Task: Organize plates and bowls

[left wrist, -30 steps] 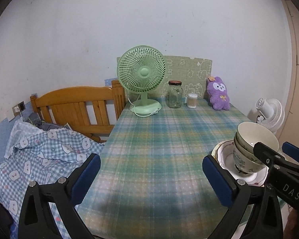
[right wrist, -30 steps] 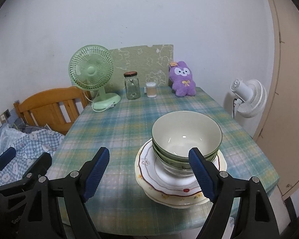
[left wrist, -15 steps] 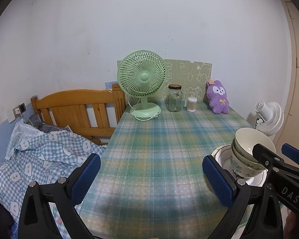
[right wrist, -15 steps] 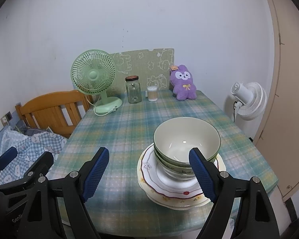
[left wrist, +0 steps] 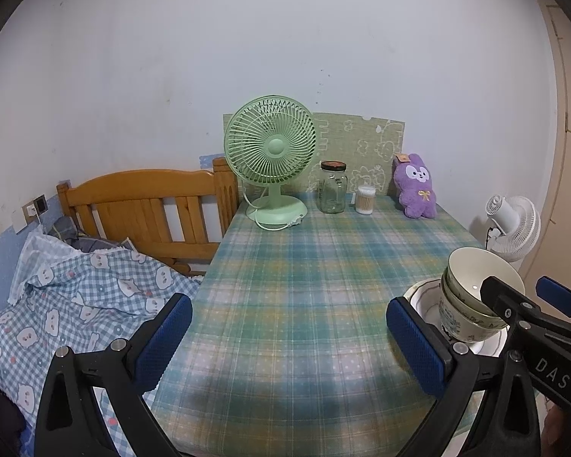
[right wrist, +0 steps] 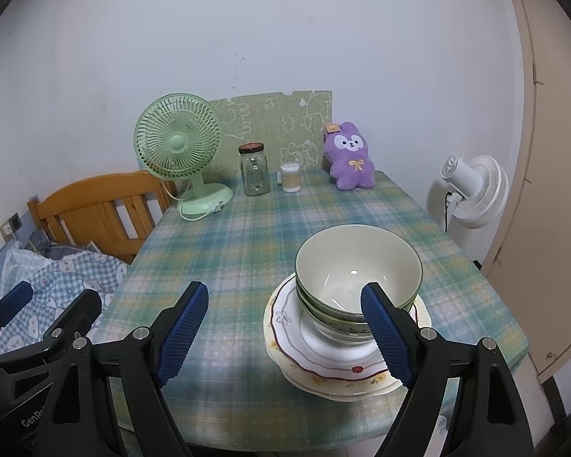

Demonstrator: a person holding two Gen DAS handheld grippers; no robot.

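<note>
Green-rimmed bowls (right wrist: pixel 358 266) sit nested on a stack of flower-patterned plates (right wrist: pixel 316 361) near the front right of the plaid table (right wrist: pixel 247 243). My right gripper (right wrist: pixel 285 327) hangs open just in front of them. Its right finger overlaps the bowls in view and nothing lies between its pads. In the left wrist view the same bowls (left wrist: pixel 468 278) and plates (left wrist: pixel 418 297) show at the right edge, partly behind the right gripper (left wrist: pixel 533 304). My left gripper (left wrist: pixel 291 339) stands open over bare tablecloth, left of the stack.
At the table's far end stand a green desk fan (right wrist: pixel 179 148), a glass jar (right wrist: pixel 254 171), a cotton-swab tub (right wrist: pixel 290 177) and a purple plush rabbit (right wrist: pixel 350 160). A wooden bed frame (left wrist: pixel 144 205) with checked bedding (left wrist: pixel 76 297) lies left. A white floor fan (right wrist: pixel 472 190) stands right.
Both views have drawn back very slightly from the table. The bowls and plates have stayed put, and both grippers are as wide open as before.
</note>
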